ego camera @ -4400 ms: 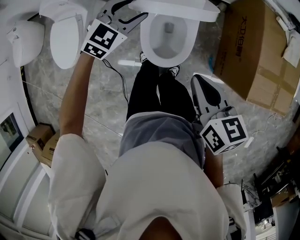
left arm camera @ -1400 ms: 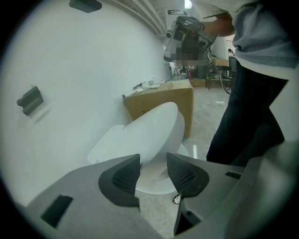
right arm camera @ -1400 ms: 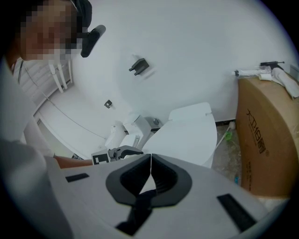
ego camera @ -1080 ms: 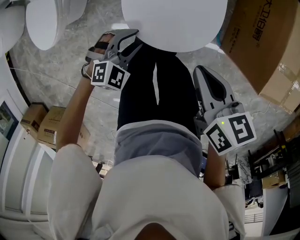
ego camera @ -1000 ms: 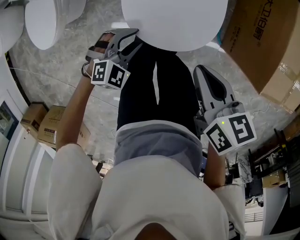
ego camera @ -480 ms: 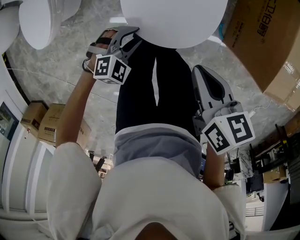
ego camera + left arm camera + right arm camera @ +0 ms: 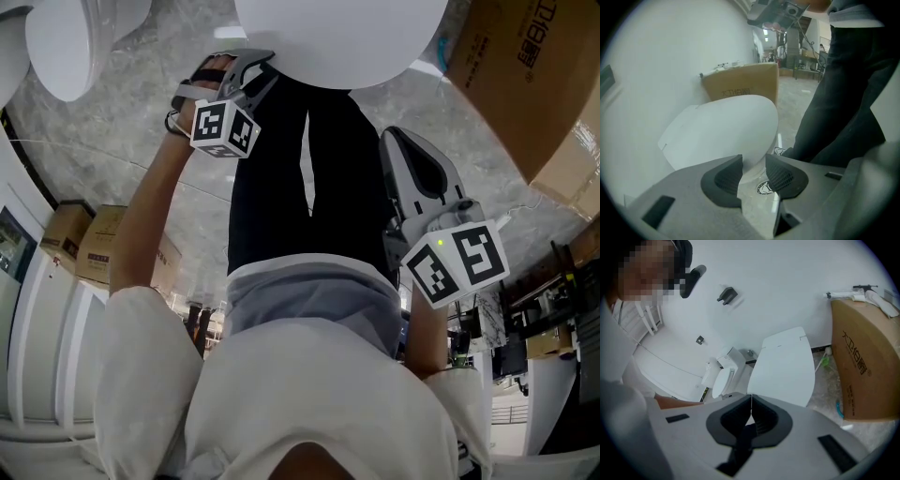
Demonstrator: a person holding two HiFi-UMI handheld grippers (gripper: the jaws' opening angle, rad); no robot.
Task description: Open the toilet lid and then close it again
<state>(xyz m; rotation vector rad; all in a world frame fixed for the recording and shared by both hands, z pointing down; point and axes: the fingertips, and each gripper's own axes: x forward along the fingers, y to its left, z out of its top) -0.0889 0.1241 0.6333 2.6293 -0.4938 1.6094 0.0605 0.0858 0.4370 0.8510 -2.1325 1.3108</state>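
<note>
The white toilet lid [image 7: 342, 37] lies shut over the bowl at the top of the head view. My left gripper [image 7: 246, 75] hangs by the lid's front left edge and points steeply down. In the left gripper view its dark pads [image 7: 724, 180] stand apart; the left gripper [image 7: 753, 161] has just been closing a little, with nothing between the jaws. The lid [image 7: 722, 129] lies just beyond them. My right gripper [image 7: 405, 150] hovers beside the person's right leg, clear of the lid [image 7: 783, 364]. The right gripper [image 7: 751, 411] is shut with nothing in it.
The person's legs in black trousers [image 7: 300, 169] stand right in front of the toilet. A large cardboard box [image 7: 534, 84] sits to its right. A second toilet [image 7: 66, 42] stands at the upper left. Small cardboard boxes [image 7: 80, 248] lie on the marble floor at the left.
Several seconds ago the lid stood up and the bowl showed; now the lid is down. Over the last second the left gripper has sunk by the lid's front edge. The right gripper dipped slightly.
</note>
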